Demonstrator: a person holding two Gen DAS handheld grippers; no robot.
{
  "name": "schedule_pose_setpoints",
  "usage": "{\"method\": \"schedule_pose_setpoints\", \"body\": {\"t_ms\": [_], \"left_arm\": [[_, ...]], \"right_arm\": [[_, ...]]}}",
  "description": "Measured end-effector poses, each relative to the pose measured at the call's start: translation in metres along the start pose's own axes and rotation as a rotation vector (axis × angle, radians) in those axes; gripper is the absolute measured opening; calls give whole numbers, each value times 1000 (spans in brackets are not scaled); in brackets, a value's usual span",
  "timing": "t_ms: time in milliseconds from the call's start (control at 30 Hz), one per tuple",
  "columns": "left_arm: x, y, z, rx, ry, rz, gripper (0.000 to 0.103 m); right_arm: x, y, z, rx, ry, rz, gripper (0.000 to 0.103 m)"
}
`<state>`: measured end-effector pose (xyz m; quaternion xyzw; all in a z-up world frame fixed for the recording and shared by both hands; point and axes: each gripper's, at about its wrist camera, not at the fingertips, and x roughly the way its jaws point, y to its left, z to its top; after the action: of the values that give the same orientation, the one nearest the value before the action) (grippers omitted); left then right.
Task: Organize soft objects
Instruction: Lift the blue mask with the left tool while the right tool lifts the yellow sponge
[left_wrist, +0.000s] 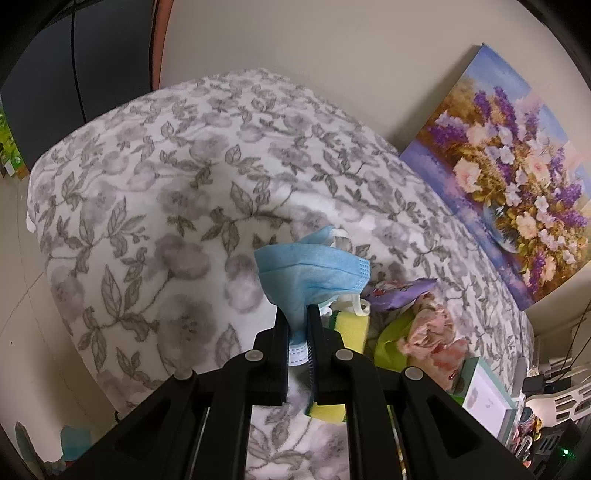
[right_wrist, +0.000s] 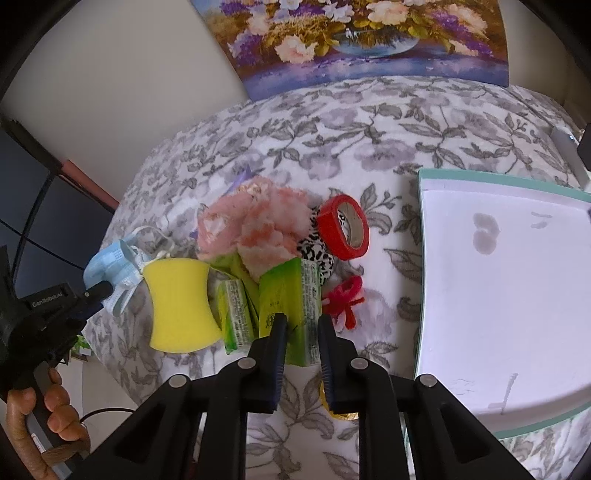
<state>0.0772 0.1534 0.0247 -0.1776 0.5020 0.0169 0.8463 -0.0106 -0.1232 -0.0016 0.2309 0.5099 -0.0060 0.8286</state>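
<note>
Early stage. L gripper (left_wrist: 297, 325) clamps blue mask (left_wrist: 314, 269), lifted just ahead of its tips. R gripper (right_wrist: 301, 325) narrow gap, holding nothing, tissue pack (right_wrist: 290, 299) right at tips. Sponge (right_wrist: 181, 306), pink cloth (right_wrist: 255, 221) unsorted; white box (right_wrist: 498, 295) to R side looks empty.

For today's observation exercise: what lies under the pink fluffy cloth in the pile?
The pink fluffy cloth lies over a black-and-white patterned fabric and lime-green material, on the floral blanket. Whatever sits beneath its middle is covered.
</note>
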Motion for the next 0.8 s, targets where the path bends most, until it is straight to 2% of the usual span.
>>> {"method": "schedule_pose_setpoints", "body": {"t_ms": [400,533,800], "left_arm": [[-41,-6,5,7,-130,-1,9],[-43,-7,2,9,-123,-16,9],[-51,-19,-2,51,-100,-137,9]], "right_arm": [[5,-3,-3,-8,26,-9,12],[17,-6,-7,-18,60,-34,10],[22,-6,-9,-35,89,-63,13]]}}
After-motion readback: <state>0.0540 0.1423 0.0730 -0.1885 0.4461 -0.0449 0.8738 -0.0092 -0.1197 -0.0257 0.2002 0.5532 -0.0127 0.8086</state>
